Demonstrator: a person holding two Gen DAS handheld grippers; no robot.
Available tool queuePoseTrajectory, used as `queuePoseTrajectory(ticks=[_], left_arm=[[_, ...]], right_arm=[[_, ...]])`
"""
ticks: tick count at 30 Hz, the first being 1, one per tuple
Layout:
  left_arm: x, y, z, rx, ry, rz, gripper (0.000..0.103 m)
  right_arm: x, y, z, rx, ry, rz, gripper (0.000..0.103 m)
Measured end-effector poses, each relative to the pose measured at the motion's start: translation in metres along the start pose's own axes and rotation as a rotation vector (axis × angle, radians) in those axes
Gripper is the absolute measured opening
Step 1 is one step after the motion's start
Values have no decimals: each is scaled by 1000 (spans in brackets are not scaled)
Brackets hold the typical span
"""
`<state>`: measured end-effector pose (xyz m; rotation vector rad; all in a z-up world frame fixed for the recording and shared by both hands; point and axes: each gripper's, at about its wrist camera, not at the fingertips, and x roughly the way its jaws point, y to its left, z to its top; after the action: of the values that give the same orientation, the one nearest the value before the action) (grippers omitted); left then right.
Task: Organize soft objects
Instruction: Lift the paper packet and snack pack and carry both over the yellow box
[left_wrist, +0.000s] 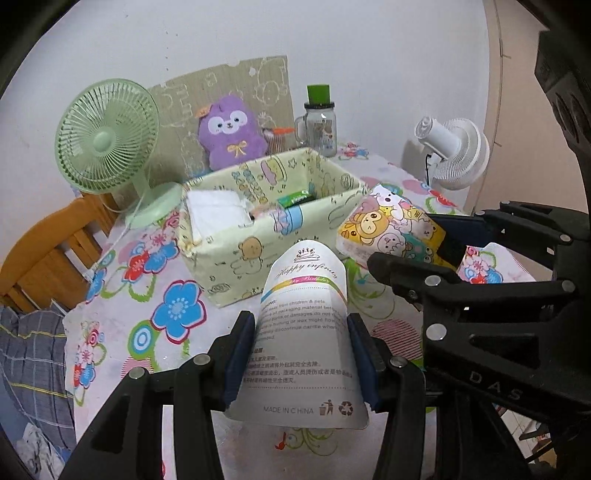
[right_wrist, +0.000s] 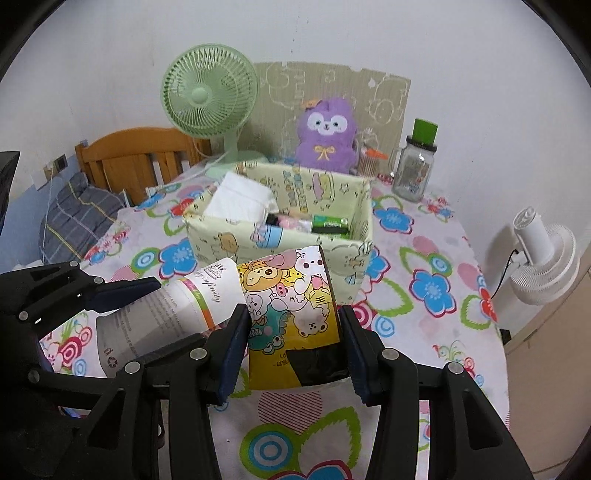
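A fabric storage box (right_wrist: 280, 236) sits near the middle of the table (right_wrist: 436, 332). Inside it, folded cloth (right_wrist: 240, 199) lies at the left and a small packet (right_wrist: 330, 224) at the right. Behind the box, along the table's far edge, stand a desk fan (right_wrist: 208, 96) at the left, a plush toy (right_wrist: 328, 136) in the middle, leaning on a cardboard sheet (right_wrist: 384, 99), and a lidded jar (right_wrist: 413, 166) at the right. A second fan (right_wrist: 543, 258) stands beyond the right edge. A chair (right_wrist: 129, 158) stands off the far left corner.

A pale green fan (right_wrist: 208, 96) and a purple plush toy (right_wrist: 328, 136) stand behind the cream cartoon-printed box (right_wrist: 347, 258); blue, red and green flowers cover the white cloth (right_wrist: 424, 288).
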<state>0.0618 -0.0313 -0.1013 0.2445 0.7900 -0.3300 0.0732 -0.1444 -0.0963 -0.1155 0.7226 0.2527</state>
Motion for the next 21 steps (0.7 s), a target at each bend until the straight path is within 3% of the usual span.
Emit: queuePoseTrajectory(ticks=[21], left_arm=[[-51,-6,37,44,-125,41,52]], right_arm=[[-55,-4,37,-16,-117,-36,52]])
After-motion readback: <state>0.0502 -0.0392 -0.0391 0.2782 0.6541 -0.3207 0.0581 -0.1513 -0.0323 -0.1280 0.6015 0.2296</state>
